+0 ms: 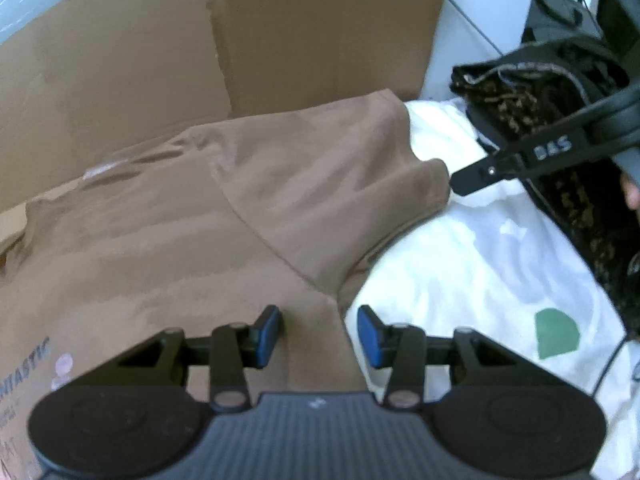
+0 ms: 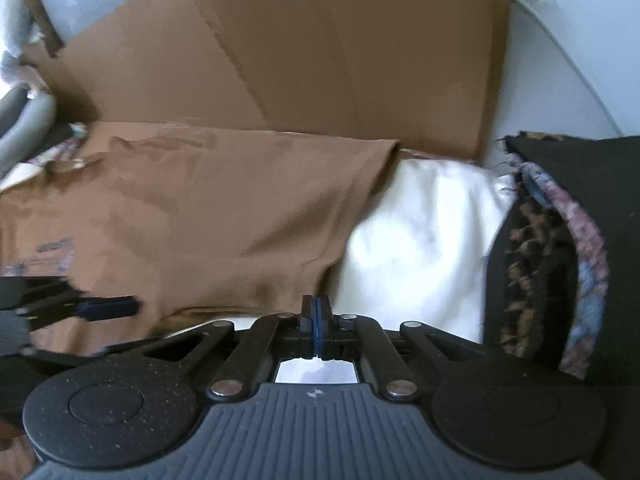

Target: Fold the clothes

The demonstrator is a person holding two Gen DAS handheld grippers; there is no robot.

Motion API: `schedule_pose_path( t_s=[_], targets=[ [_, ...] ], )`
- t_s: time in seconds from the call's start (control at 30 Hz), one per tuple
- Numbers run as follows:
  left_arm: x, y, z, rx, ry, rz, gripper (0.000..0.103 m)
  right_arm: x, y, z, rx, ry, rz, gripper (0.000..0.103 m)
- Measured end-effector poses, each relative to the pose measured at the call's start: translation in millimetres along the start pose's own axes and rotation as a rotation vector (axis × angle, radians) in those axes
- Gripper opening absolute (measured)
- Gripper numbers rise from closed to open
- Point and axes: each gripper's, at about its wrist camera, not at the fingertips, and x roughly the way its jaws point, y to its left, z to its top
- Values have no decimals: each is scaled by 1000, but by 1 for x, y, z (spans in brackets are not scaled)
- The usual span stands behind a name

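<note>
A brown T-shirt [image 1: 192,216] lies spread over flattened cardboard, its sleeve [image 1: 352,184] reaching right onto a white garment [image 1: 472,264]. My left gripper [image 1: 318,334] is open and empty, hovering over the shirt's side edge near the armpit. My right gripper [image 1: 456,184] comes in from the right with its tips pinching the sleeve's cuff. In the right wrist view the right gripper [image 2: 316,312] is shut, with the brown shirt [image 2: 208,216] edge at its tips; the left gripper's fingers [image 2: 108,306] show at the left.
A large cardboard sheet [image 1: 200,48] stands up behind the shirt. The white garment carries a green mark [image 1: 556,332]. A dark patterned cloth [image 2: 560,248] lies at the right. Grey items [image 2: 24,120] sit at the far left.
</note>
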Motion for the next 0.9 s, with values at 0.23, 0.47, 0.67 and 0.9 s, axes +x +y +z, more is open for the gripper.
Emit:
schedule_pose_path(
  t_s=[0.23, 0.47, 0.67, 0.9],
  targets=[
    [5, -1, 8, 12, -20, 23, 31, 8, 7, -5, -52, 15, 36, 42],
    [2, -5, 5, 42, -28, 16, 12, 13, 9, -2, -76, 13, 35, 31],
    [-3, -13, 7, 108, -45, 25, 10, 13, 10, -1, -102, 23, 9, 0],
    [-12, -21, 5, 123, -74, -47, 10, 13, 4, -4, -112, 56, -44, 0]
  ],
)
